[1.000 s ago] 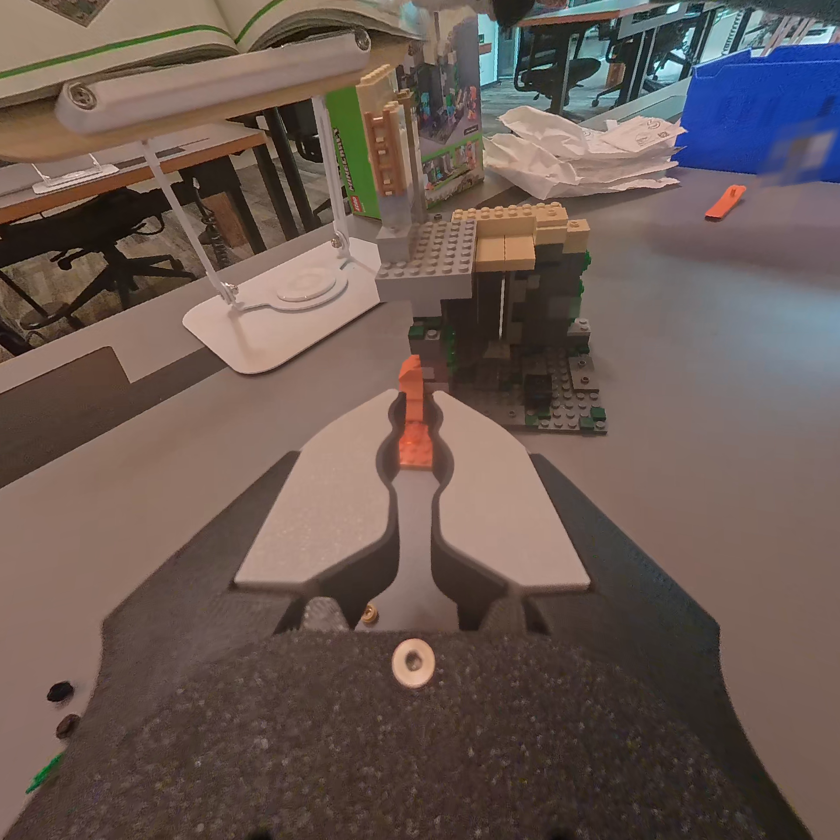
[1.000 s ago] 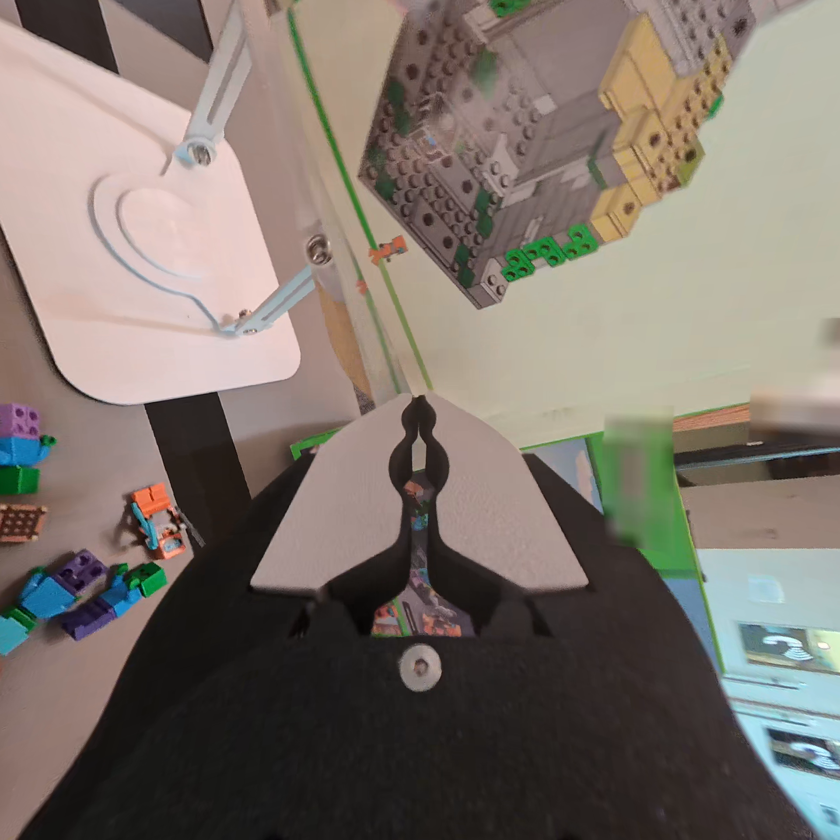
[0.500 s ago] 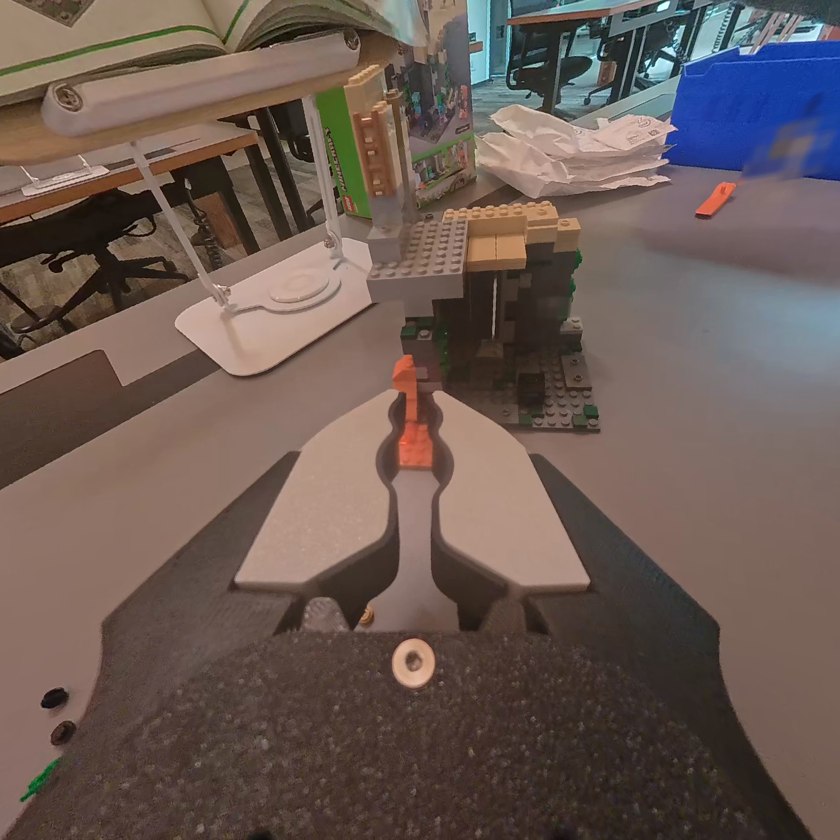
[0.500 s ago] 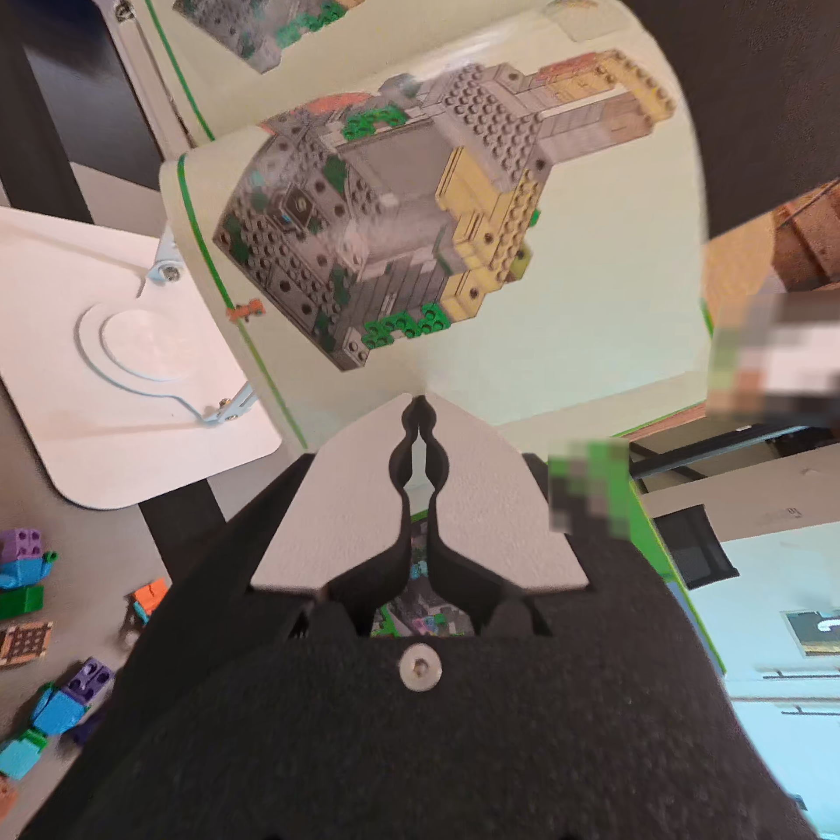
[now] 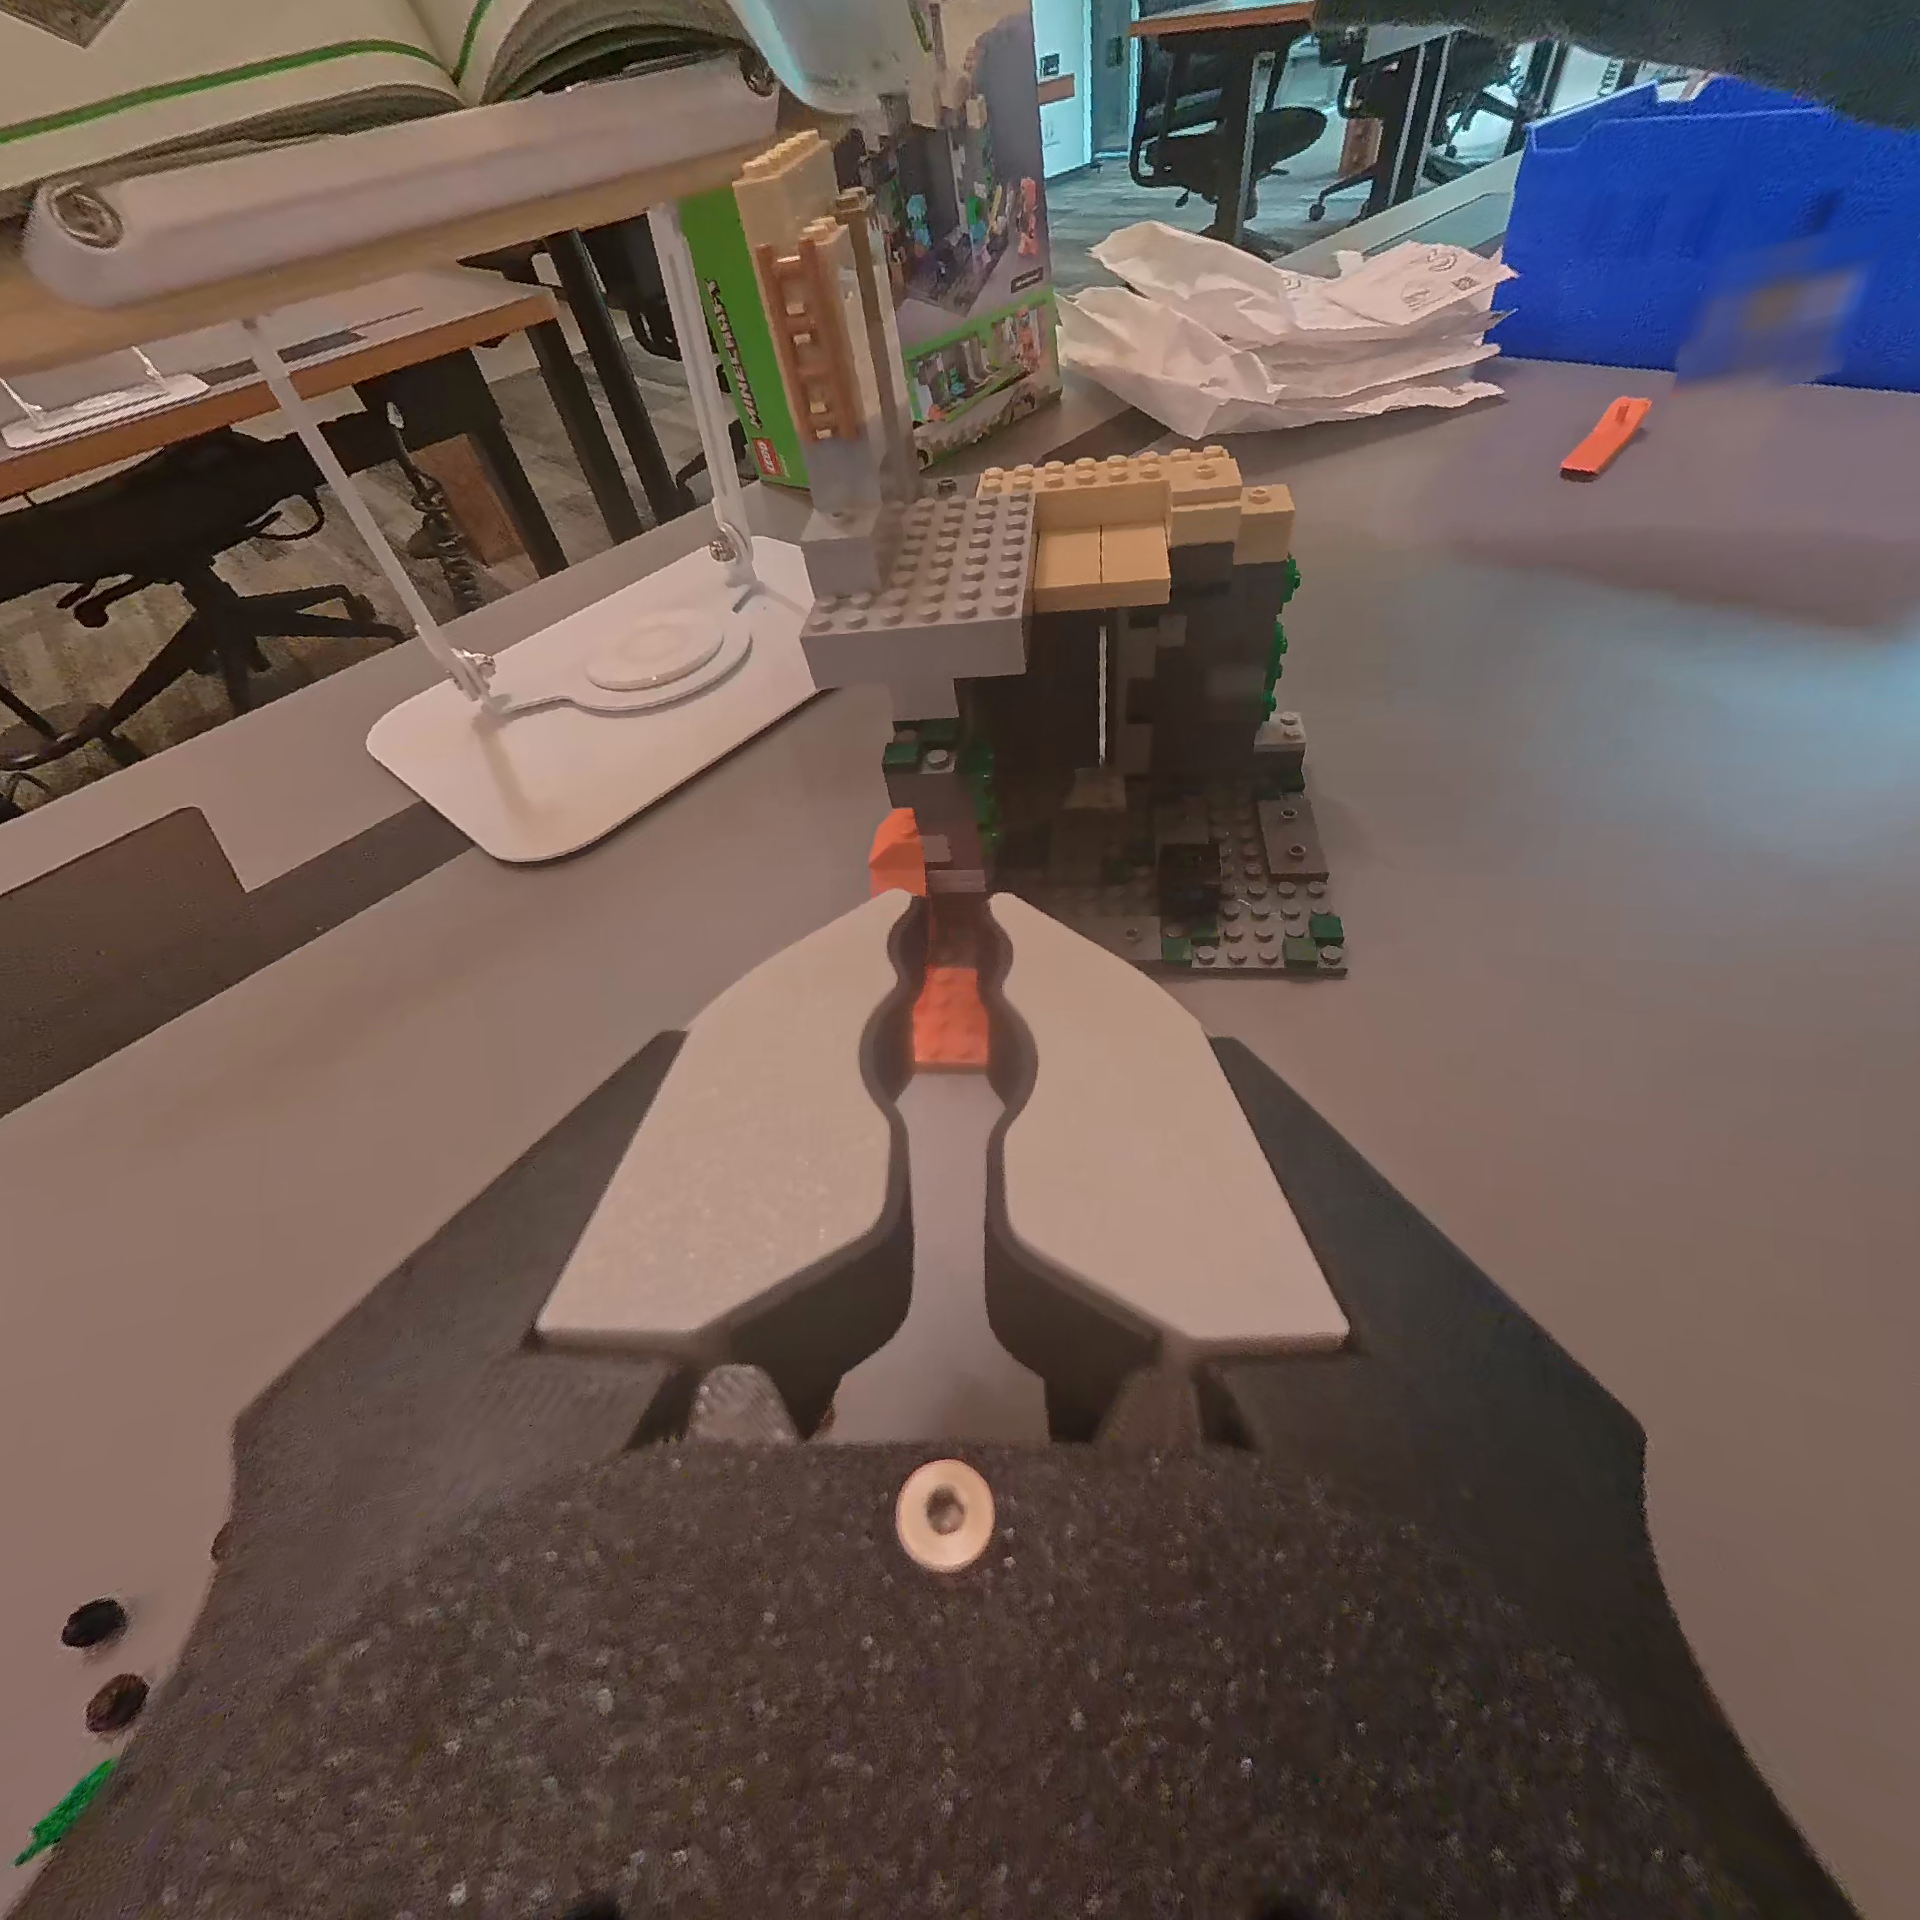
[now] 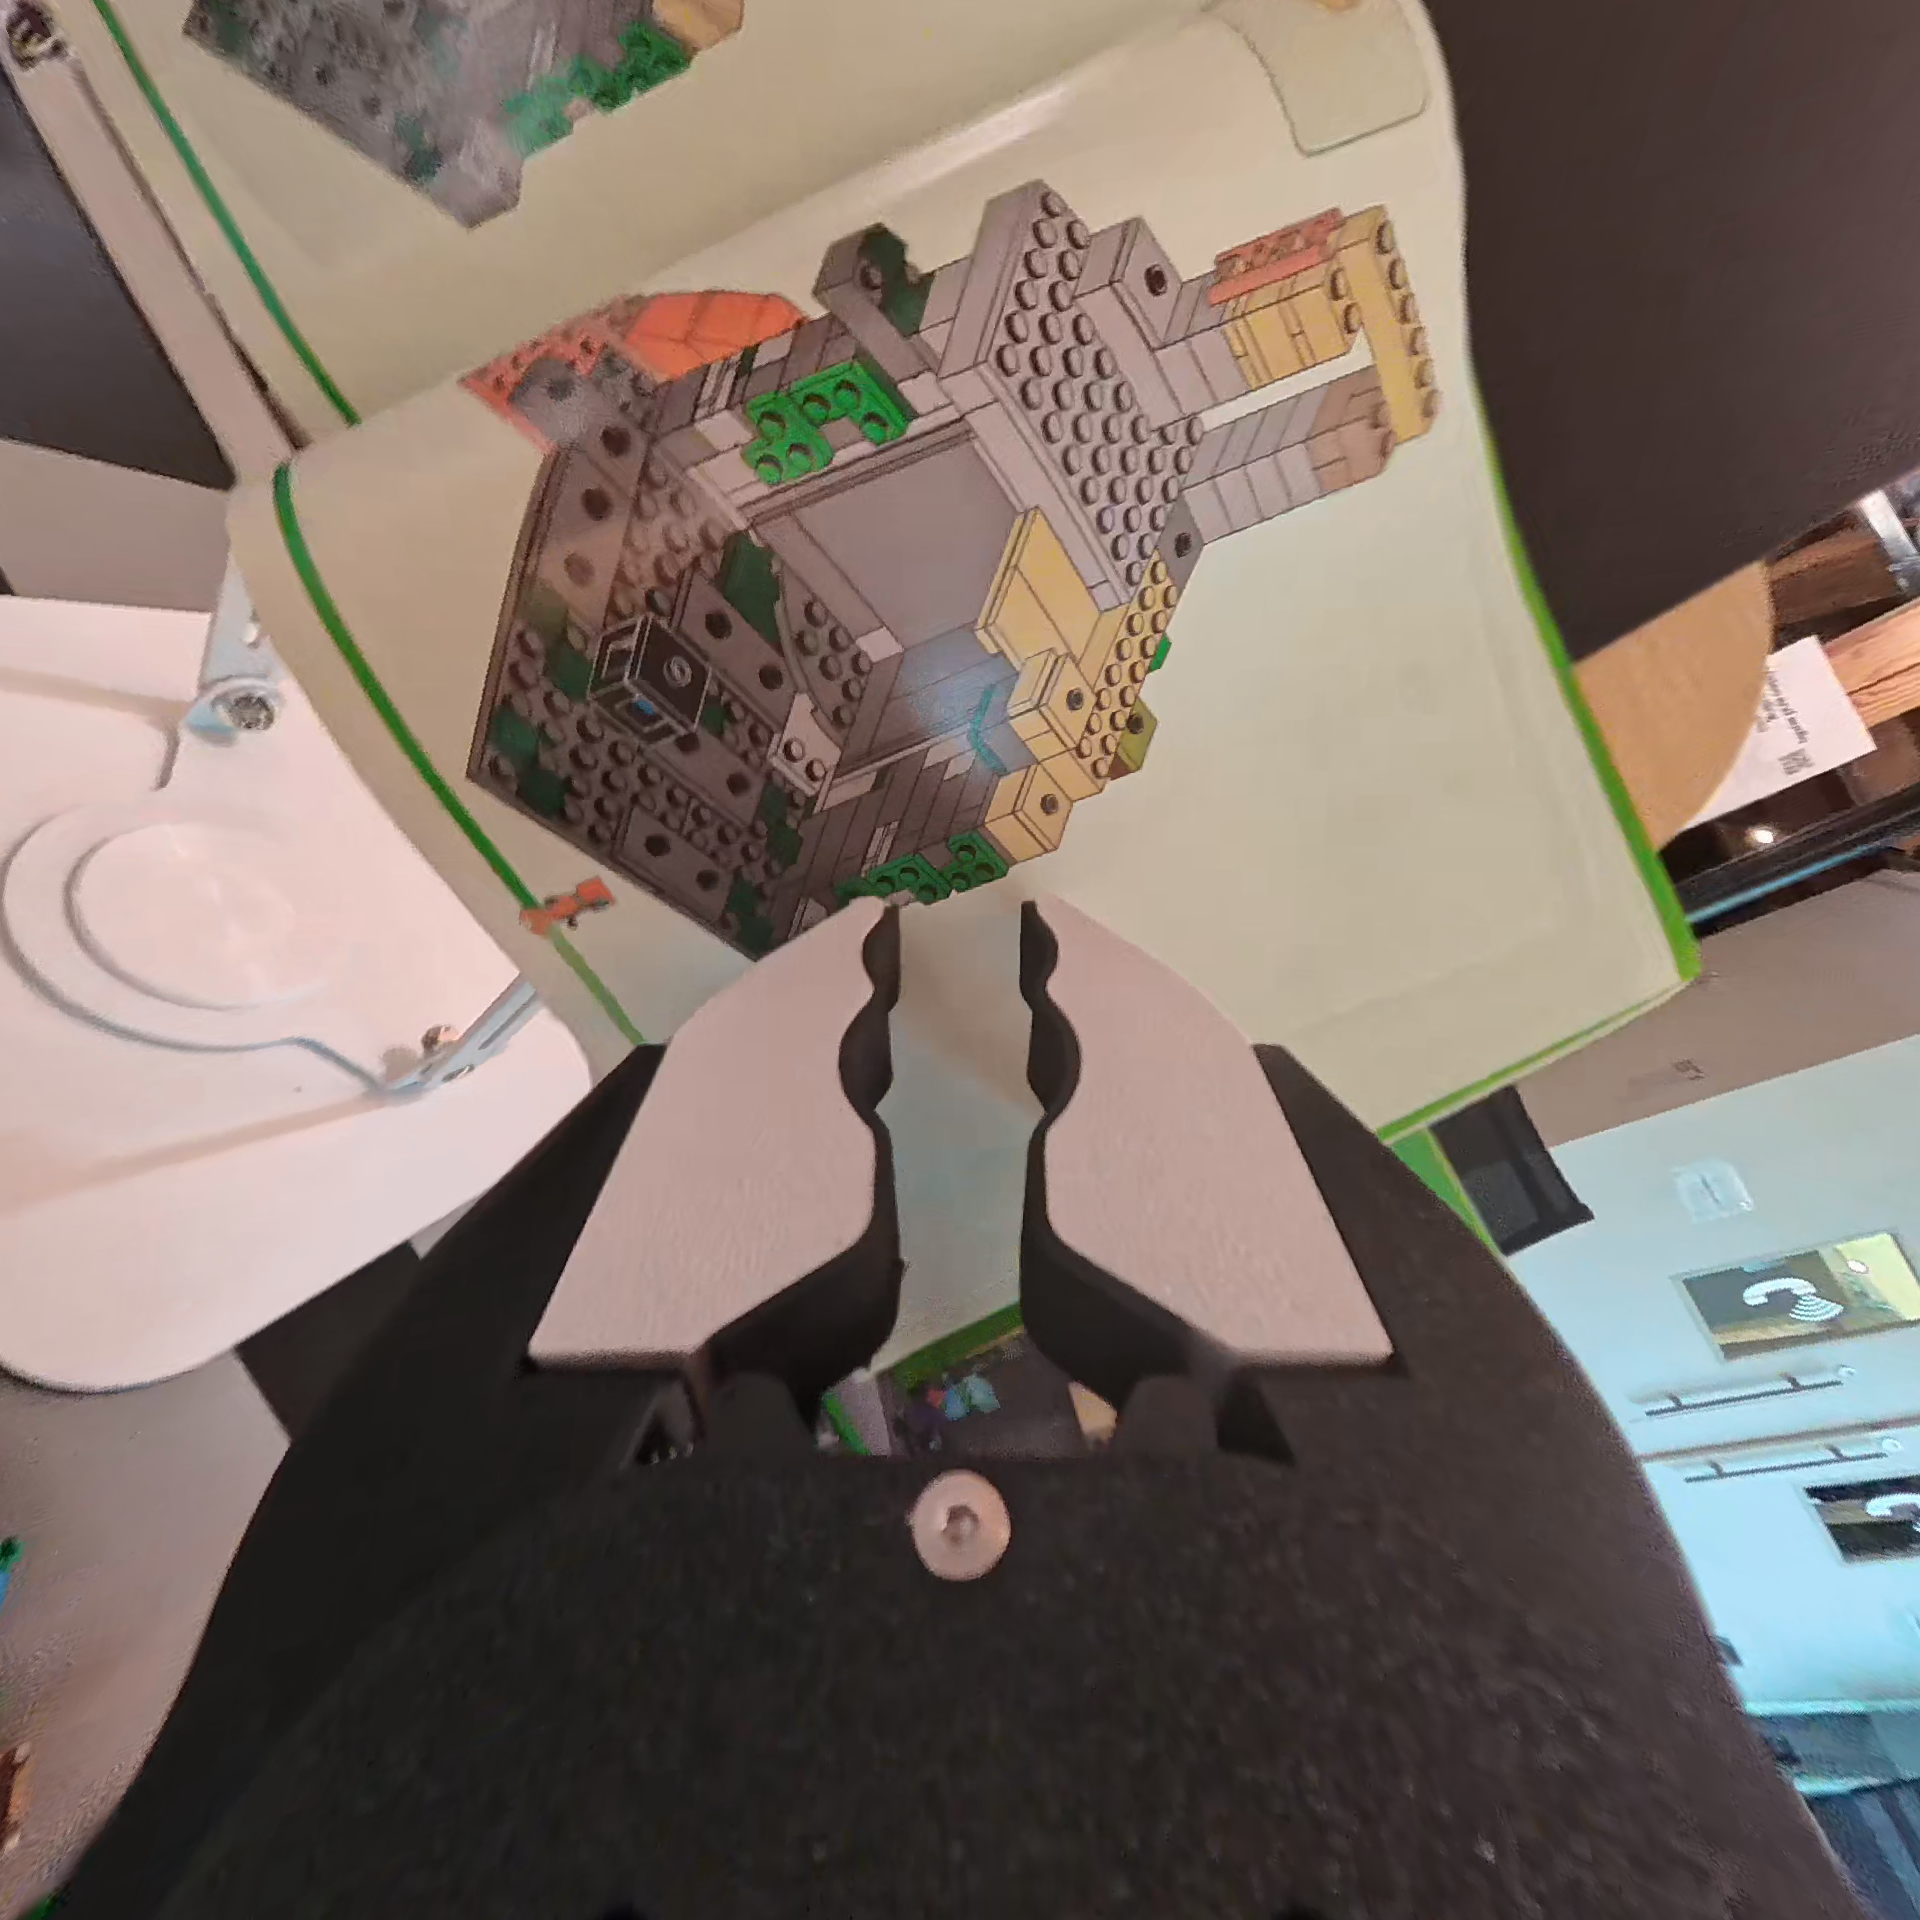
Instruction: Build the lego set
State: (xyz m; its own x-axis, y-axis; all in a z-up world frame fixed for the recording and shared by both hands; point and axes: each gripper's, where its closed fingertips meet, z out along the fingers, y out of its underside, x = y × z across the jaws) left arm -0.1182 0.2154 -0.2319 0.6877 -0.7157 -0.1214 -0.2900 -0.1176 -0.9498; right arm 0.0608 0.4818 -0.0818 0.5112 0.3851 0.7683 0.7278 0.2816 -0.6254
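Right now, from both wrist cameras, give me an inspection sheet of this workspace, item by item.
Surface: grey table, one darker strip at left.
Job's things: brick model on a studded baseplate; open instruction booklet on a white stand.
Clutter: printed box, crumpled paper bags, blue bin, loose orange tool.
Grippers: left gripper shut on an orange brick piece; right gripper open before the page, holding nothing.
Cables: nothing seen.
Surroundings: desks and office chairs behind.
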